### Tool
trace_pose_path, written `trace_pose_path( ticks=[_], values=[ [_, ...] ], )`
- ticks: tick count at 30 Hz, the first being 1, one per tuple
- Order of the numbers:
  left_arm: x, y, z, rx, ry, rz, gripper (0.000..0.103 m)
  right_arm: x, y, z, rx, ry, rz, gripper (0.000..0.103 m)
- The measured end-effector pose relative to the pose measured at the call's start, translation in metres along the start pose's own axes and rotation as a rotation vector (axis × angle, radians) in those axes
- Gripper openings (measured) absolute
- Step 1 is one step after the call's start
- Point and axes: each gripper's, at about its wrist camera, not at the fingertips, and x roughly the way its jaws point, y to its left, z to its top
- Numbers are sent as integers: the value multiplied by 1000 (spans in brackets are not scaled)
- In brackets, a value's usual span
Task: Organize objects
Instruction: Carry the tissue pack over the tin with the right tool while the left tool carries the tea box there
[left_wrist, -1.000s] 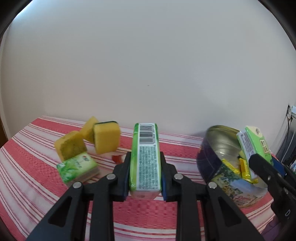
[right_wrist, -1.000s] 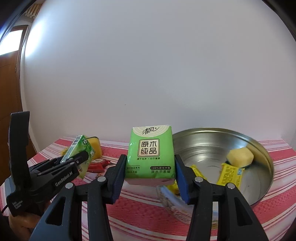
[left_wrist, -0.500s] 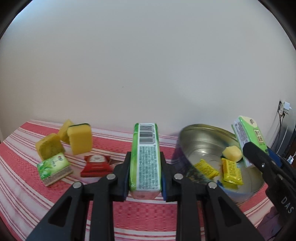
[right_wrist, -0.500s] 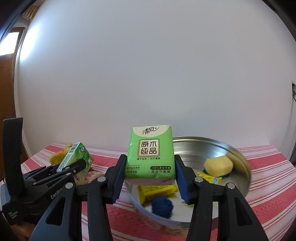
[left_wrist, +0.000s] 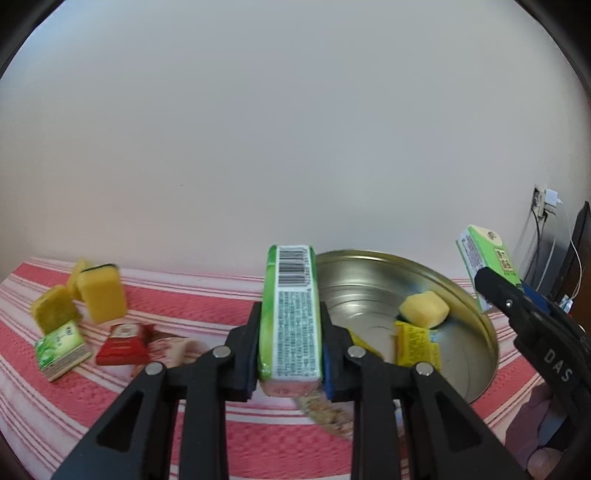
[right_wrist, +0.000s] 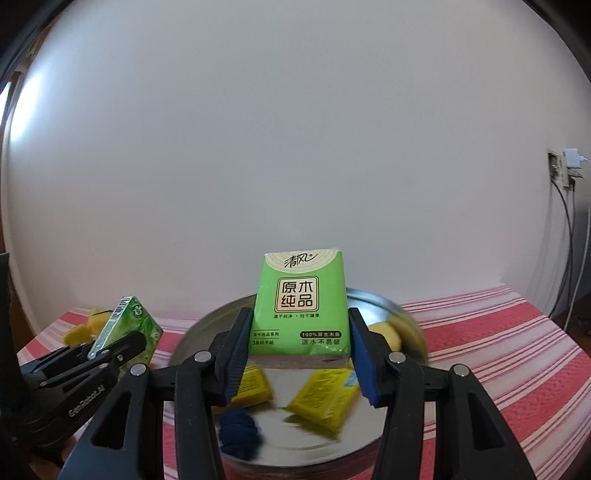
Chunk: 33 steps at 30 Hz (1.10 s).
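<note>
My left gripper (left_wrist: 290, 363) is shut on a green tissue pack (left_wrist: 290, 314), held edge-on with its barcode up, just left of a round metal tin (left_wrist: 476, 317). My right gripper (right_wrist: 301, 363) is shut on a second green tissue pack (right_wrist: 302, 306), face toward the camera, above the tin (right_wrist: 192, 343). Inside the tin lie yellow packets (right_wrist: 325, 398), a yellow sponge (left_wrist: 424, 308) and a dark blue ball (right_wrist: 238, 432). Each gripper shows at the edge of the other's view.
On the red striped cloth (left_wrist: 207, 306) left of the tin sit yellow sponges (left_wrist: 101, 295), a small green tissue pack (left_wrist: 61, 349) and a red packet (left_wrist: 123, 343). A white wall stands close behind. Cables and a wall socket (right_wrist: 563, 166) are at the far right.
Both grippers carried their tissue packs to the right, toward and over the tin. The sponges and red packet slid left in the left wrist view; the tin's inside came into view.
</note>
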Motion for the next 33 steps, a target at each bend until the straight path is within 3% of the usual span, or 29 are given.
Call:
trace_pose_path(
  ticks=[17,26,33],
  values=[
    [45,-76,7,67,76,-48,24,9,-53,-5,-2,47,-131,53],
    [78,-97,9,94,170,-20,24,12,-45,-11,-35,91,-137,53],
    [87,-91,4,93,229,15,24,24,-33,-17,-80,131,-125,53]
  ],
)
